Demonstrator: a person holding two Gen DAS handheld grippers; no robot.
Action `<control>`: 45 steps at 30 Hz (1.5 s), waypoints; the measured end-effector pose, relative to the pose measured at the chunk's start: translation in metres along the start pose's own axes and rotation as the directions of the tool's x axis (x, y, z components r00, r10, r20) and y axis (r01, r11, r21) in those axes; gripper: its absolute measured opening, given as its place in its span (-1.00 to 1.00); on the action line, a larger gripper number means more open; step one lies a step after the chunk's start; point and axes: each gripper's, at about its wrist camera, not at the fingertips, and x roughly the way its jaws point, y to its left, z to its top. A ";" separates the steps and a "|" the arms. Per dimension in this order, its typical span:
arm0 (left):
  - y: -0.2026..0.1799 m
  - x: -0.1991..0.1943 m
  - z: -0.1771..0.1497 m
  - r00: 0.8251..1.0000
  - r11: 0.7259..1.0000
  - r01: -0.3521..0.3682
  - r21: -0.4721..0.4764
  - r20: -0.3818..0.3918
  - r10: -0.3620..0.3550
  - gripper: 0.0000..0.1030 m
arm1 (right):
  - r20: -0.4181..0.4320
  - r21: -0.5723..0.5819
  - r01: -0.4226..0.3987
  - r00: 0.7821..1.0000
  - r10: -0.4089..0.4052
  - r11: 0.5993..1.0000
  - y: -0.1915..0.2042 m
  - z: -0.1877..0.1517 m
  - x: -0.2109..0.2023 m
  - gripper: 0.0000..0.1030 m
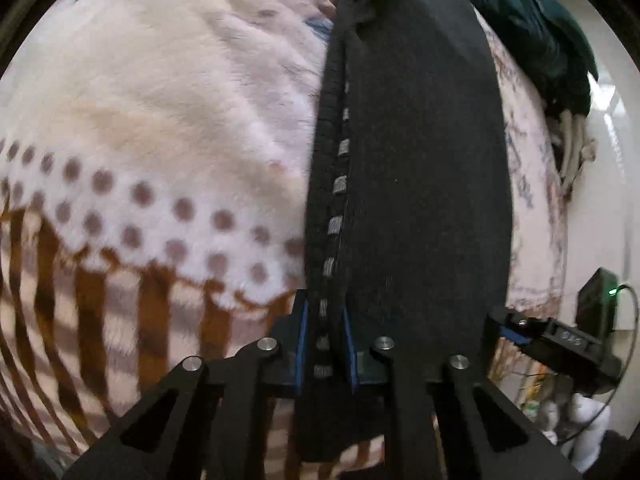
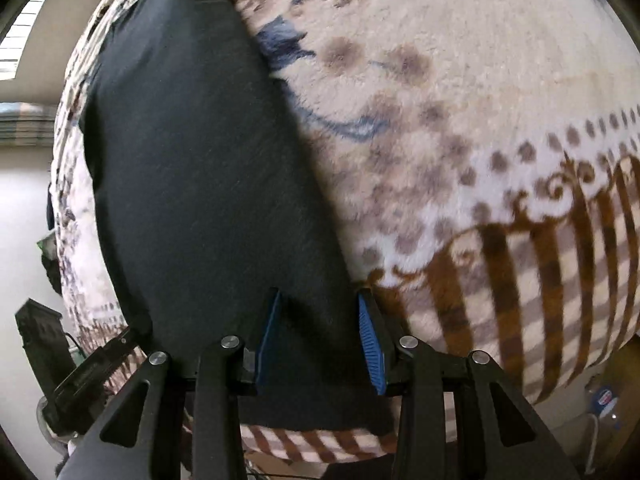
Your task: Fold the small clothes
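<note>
The fleece blanket (image 1: 168, 128), cream with brown dots and rust stripes, spreads out left of the left gripper (image 1: 326, 346) and runs ahead of it. The black garment (image 1: 420, 168) lies lengthwise on that blanket, stretching straight away from the left gripper's fingertips and off to their right. Its ribbed edge with a row of grey dashes (image 1: 338, 184) runs directly between the two blue pads (image 1: 303, 344), which sit narrowly set with the band between them, apparently pinching it, though the contact itself is hard to confirm. Farther right of this gripper, the other tool's black body pokes in at the blanket's border, and a dark teal cloth (image 1: 532, 28) is heaped far ahead on the right.

In the right wrist view, the same black garment (image 2: 208, 168) lies ahead and left of the right gripper (image 2: 320, 344). Its near corner passes between the blue pads (image 2: 370, 344), which stand moderately spread; whether they press the cloth cannot be told. The blanket (image 2: 480, 128) fills everything right of this gripper.
</note>
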 end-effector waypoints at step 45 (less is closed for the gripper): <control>-0.060 -0.097 0.017 0.921 0.948 0.319 -0.002 0.238 -0.309 -0.82 | -0.029 0.073 -0.429 0.901 0.432 0.900 -0.014 -0.021 -0.123 -0.86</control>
